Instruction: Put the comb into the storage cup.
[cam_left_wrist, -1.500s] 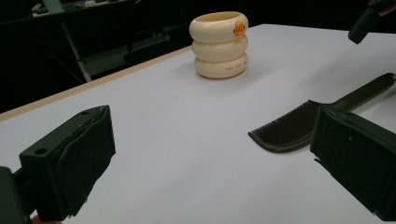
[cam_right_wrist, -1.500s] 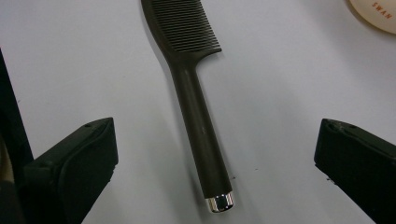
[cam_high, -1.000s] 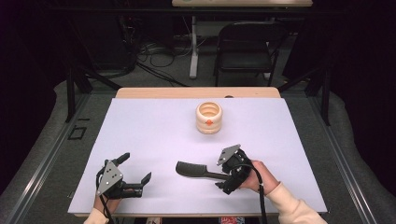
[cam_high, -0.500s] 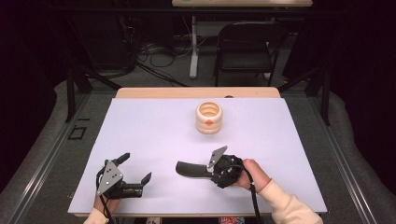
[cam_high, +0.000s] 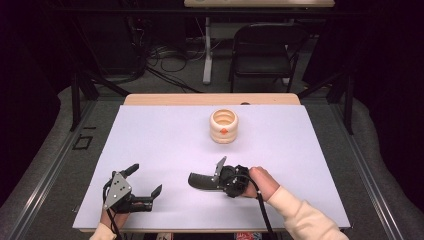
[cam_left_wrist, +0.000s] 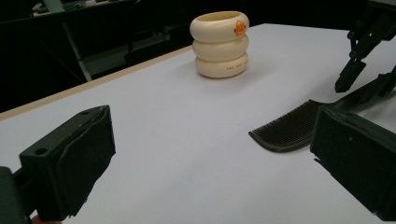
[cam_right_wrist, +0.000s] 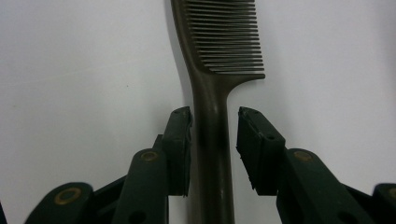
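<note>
Around the comb handle, right gripper jaws seem barely parted.

1. Comb: tooth end cut off by the top edge of the right gripper view; handle end hidden low between the jaws.
2. Comb handle in the high view: covered by the right gripper.
3. Print on the ringed cup: too small to read.

One dark brown plastic comb is lying on the white table. One cream holder of three stacked rings with an orange mark is standing there. Two black two-jaw grippers are showing: left gripper, right gripper.
</note>
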